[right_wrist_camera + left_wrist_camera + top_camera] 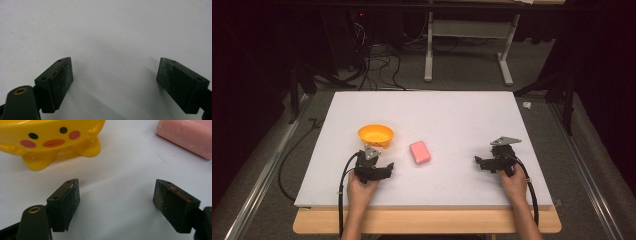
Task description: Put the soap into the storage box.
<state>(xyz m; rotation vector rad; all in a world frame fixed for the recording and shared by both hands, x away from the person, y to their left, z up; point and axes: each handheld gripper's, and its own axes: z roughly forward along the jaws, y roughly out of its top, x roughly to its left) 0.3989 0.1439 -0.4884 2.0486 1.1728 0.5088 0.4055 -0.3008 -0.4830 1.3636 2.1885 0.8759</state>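
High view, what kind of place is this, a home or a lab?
Most likely a lab or recording room: a white work board on a wooden table, loose cables on the floor, and dark surrounds with a bare metal table frame behind.

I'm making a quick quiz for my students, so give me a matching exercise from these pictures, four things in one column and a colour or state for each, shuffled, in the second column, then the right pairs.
Column one:
1. bowl
2. soap bar
3. left gripper
4. board

Column two:
A. pink, lying flat between the two grippers
B. white, covering the tabletop
C. yellow, with a cartoon face and small feet
D. jaws open, nothing held

Pairs: 1-C, 2-A, 3-D, 4-B
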